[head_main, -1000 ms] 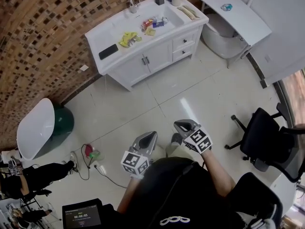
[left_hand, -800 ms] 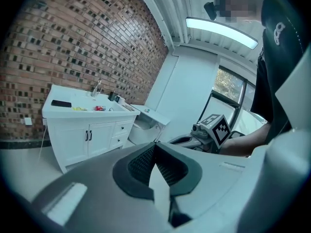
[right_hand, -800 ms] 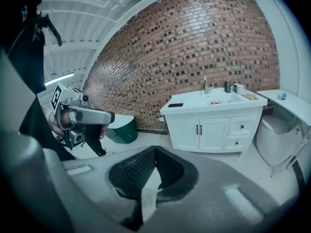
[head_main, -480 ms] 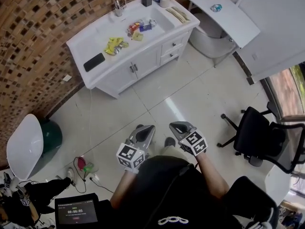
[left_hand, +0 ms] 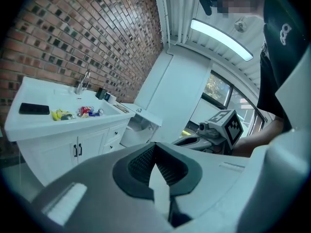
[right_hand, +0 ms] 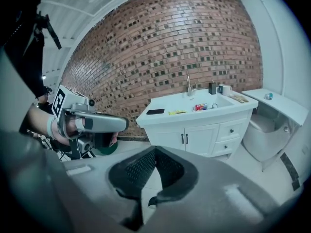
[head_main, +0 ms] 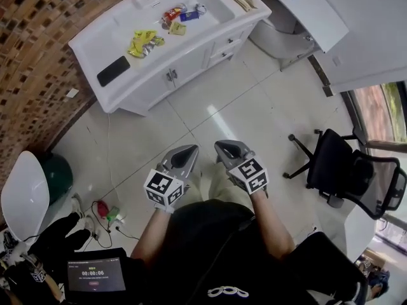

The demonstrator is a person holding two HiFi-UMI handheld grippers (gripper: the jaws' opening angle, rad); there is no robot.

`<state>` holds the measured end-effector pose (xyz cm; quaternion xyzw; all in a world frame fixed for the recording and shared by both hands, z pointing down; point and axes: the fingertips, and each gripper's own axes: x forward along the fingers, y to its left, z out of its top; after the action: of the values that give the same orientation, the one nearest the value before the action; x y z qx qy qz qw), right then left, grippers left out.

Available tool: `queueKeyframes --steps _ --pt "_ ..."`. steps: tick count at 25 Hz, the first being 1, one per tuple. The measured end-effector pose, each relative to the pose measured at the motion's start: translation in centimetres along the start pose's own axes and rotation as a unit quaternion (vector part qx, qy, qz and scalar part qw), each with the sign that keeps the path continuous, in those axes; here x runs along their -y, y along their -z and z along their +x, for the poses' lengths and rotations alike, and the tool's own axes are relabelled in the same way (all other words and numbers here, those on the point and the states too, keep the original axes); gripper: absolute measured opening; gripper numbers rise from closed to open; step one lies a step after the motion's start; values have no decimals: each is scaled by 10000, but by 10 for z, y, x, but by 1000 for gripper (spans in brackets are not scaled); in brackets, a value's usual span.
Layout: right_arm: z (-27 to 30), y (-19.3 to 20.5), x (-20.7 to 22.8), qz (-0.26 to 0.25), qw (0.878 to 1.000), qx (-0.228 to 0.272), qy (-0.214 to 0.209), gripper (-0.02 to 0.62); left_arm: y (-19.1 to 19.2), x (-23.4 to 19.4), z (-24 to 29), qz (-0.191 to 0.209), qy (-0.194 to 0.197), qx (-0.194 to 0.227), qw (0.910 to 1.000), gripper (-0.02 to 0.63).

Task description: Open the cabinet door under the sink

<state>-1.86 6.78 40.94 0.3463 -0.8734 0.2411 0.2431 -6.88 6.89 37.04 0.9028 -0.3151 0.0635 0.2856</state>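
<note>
Head view: the white sink cabinet (head_main: 95,40) is recorded against the brown brick wall (head_main: 38,37), with its paired white cabinet doors (head_main: 166,76) closed below the basin. A flat black phone (head_main: 114,70) is noted on the cabinet's top. The left gripper (head_main: 191,150) and right gripper (head_main: 221,146) are held side by side, well apart from the cabinet, over the pale tiled floor (head_main: 210,113).

Left gripper view: its jaws are pressed tip to tip, nothing gripped – the cabinet's doors are seen ahead, closed.

Right gripper view: its jaws are likewise together and empty – the cabinet is well apart from them.
</note>
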Motion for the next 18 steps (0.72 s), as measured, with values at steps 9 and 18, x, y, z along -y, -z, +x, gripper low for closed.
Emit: queueKeyframes --steps 9,18 --pt "28 13 17 47 9975 -373 -596 -12 5 -51 31 -310 -710 124 9969 14" --pt "75 12 80 -233 9960 -469 -723 -12 3 -95 76 -573 -1230 462 9897 14"
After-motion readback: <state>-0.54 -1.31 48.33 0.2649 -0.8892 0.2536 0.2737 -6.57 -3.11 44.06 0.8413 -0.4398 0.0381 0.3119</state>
